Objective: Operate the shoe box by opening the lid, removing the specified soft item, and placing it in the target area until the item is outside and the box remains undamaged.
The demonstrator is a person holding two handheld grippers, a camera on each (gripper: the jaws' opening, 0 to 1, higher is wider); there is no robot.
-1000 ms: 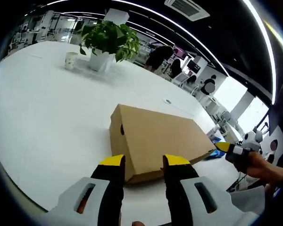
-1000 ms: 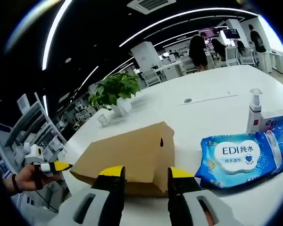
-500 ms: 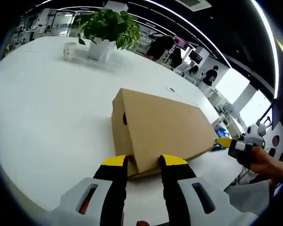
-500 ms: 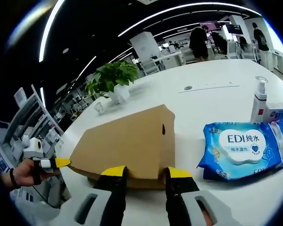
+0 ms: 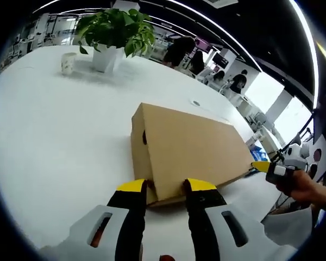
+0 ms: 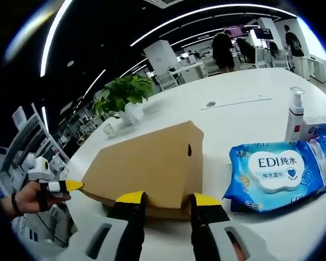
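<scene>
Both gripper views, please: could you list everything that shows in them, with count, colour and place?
shoe box: one, brown cardboard, lid shut, mid-table just ahead of both claws
table: one, white, under everything
potted plant: one, green leaves in a white pot, far side of the table
cup: one, white, beside the plant
wet wipes pack: one, blue with a white label, right of the box in the right gripper view
pump bottle: one, white, behind the wipes
small carton: one, white, next to the bottle
people: several, dark clothes, background
left claw: yellow tips, open, at the box's near edge
right claw: yellow tips, open, at the box's other end
</scene>
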